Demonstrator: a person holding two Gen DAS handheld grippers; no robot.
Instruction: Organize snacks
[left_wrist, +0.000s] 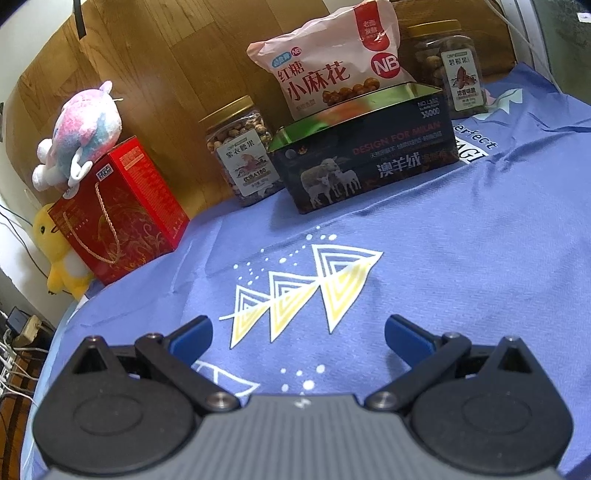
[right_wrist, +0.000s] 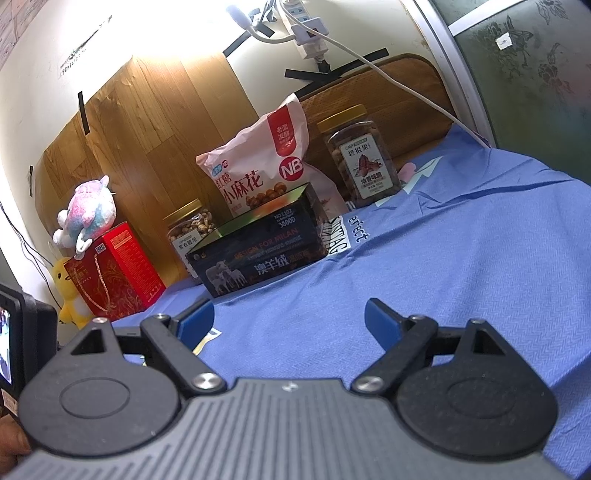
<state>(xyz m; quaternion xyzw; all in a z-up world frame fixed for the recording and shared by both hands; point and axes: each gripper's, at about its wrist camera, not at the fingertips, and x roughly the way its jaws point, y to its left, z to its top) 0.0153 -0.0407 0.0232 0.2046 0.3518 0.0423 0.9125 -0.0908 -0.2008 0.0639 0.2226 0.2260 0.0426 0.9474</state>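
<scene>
A dark open tin (left_wrist: 364, 158) (right_wrist: 258, 247) printed with sheep stands on the blue cloth. A pink snack bag (left_wrist: 332, 62) (right_wrist: 258, 166) stands upright behind it; whether its base is inside the tin I cannot tell. A clear nut jar (left_wrist: 243, 151) (right_wrist: 188, 229) with a gold lid is left of the tin, and a second jar (left_wrist: 450, 70) (right_wrist: 360, 155) is at its right rear. My left gripper (left_wrist: 299, 332) is open, low over the cloth, well short of the tin. Nothing sits between the fingers of my right gripper (right_wrist: 290, 317), which is open too.
A red gift box (left_wrist: 118, 214) (right_wrist: 114, 269) with a rope handle stands at the left, a pink plush (left_wrist: 81, 133) (right_wrist: 86, 214) on top and a yellow plush (left_wrist: 55, 254) (right_wrist: 66, 295) beside it. A wood panel (left_wrist: 177, 66) backs the bed. Cables and a power strip (right_wrist: 306, 33) hang above.
</scene>
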